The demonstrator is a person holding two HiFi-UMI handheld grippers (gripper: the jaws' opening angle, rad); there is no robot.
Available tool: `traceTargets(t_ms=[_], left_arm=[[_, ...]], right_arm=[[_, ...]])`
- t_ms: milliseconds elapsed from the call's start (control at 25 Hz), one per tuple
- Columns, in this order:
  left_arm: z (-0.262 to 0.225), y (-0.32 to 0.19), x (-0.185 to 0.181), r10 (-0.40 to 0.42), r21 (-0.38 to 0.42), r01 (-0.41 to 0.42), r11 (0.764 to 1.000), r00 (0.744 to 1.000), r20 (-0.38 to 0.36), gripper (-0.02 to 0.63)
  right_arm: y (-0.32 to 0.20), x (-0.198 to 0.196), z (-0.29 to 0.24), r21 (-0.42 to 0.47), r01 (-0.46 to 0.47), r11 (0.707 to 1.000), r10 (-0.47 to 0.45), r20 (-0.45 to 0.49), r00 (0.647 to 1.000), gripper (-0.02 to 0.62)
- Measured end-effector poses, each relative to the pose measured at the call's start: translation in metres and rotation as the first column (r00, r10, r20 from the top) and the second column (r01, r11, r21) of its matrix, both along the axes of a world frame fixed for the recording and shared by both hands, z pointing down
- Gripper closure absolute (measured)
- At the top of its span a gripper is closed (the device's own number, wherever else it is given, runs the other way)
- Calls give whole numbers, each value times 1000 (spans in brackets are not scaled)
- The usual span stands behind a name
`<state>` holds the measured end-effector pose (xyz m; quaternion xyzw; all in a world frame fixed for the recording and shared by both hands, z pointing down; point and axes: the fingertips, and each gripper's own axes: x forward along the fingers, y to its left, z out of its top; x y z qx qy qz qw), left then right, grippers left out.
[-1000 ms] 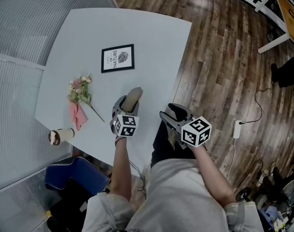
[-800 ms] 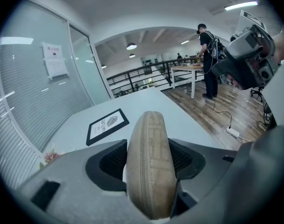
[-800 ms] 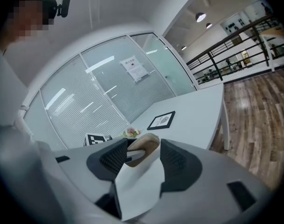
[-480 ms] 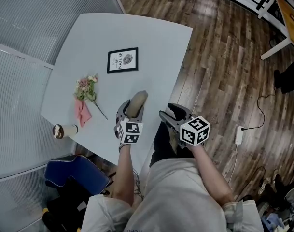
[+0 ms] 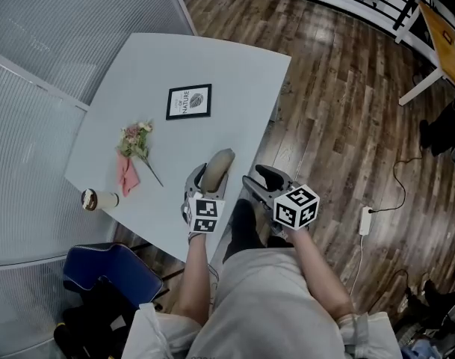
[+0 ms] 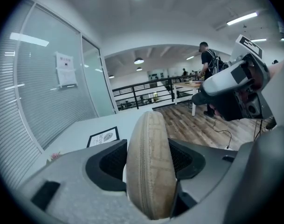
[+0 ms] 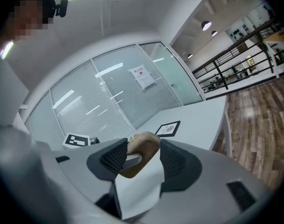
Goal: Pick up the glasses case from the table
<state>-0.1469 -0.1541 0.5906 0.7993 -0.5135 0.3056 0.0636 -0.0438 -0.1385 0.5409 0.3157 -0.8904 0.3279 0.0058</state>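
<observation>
The beige zipped glasses case is clamped on edge between the jaws of my left gripper, over the near edge of the white table. In the left gripper view the case fills the gap and both pads press on its sides. My right gripper hangs just right of it, past the table's edge, open with nothing between its fingers. The right gripper view looks through its own open jaws at the case farther off.
A framed leaf print lies mid-table. A small flower bunch with a pink cloth and a paper cup on its side lie at the left. A blue chair stands below, and a power strip lies on the wood floor.
The left gripper has risen with the case and drifted slightly right along the table's near edge. The right gripper has risen a little and stayed open.
</observation>
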Motion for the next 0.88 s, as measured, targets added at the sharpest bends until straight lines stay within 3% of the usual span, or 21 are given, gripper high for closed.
traceTargets(t_ms=[480,880], left_arm=[[-43,35,43,9,56,-3,998,994,-105,350],[-43,62,73,18,69,-10,998,993,-115,350]], right_arm=[[40,30,-2,19,-2,1000,2,10,1000,378],[62,66,1,35,-32,999,33,-22,999,377]])
